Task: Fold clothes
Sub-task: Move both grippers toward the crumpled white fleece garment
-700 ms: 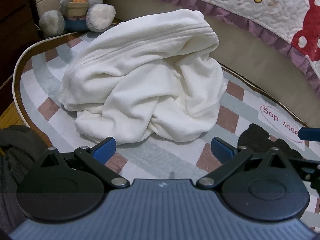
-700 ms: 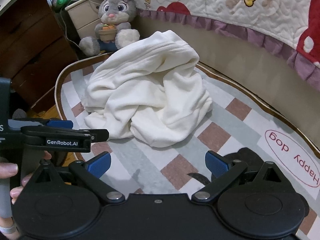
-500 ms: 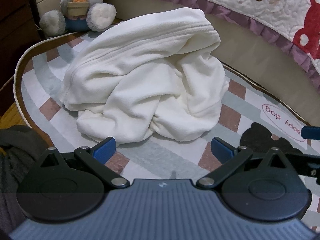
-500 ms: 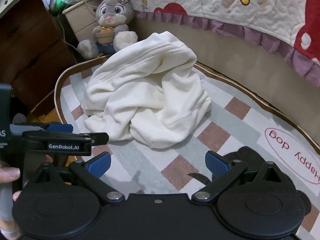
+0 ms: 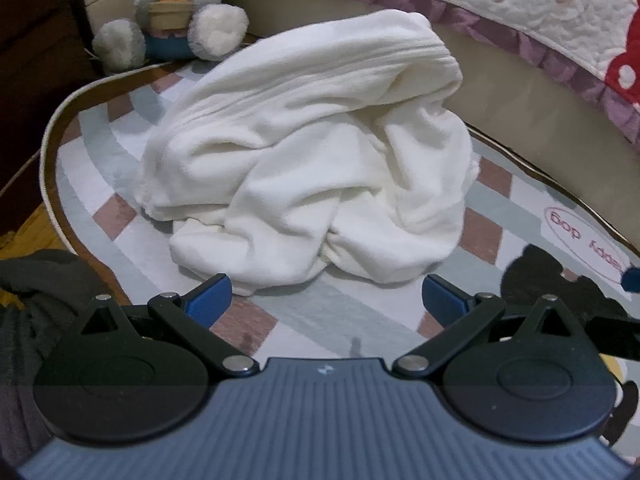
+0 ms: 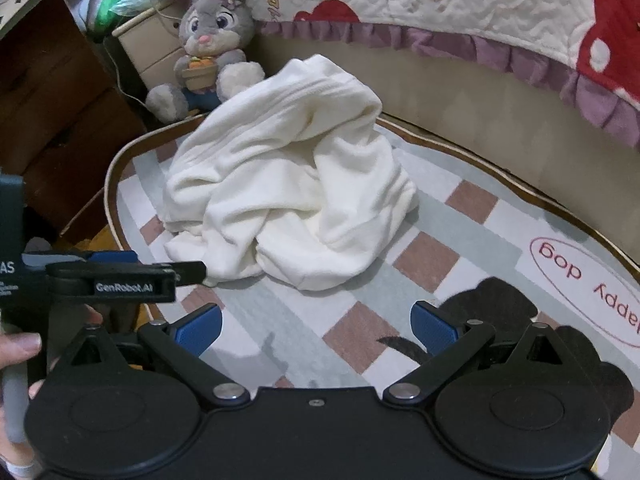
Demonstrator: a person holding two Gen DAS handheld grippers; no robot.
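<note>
A crumpled cream-white fleece garment (image 5: 312, 168) lies in a heap on a checked rug (image 5: 288, 316); it also shows in the right wrist view (image 6: 288, 196). My left gripper (image 5: 326, 298) is open and empty, its blue fingertips just short of the heap's near edge. My right gripper (image 6: 316, 326) is open and empty, over the rug a little nearer than the garment. The left gripper's body with its "GenRobot.AI" label (image 6: 120, 280) shows at the left of the right wrist view, held by a hand.
A grey plush rabbit (image 6: 208, 56) sits behind the garment by a small cream cabinet (image 6: 156, 48). A bed side with a quilted cover (image 6: 480, 12) runs along the right. Dark wooden furniture (image 6: 48, 120) stands left. A dark cloth (image 5: 36, 304) lies near left.
Both grippers have moved slightly forward toward the garment, which now looks a little nearer and more central in the left view. The jaws stay open; the garment has not moved.
</note>
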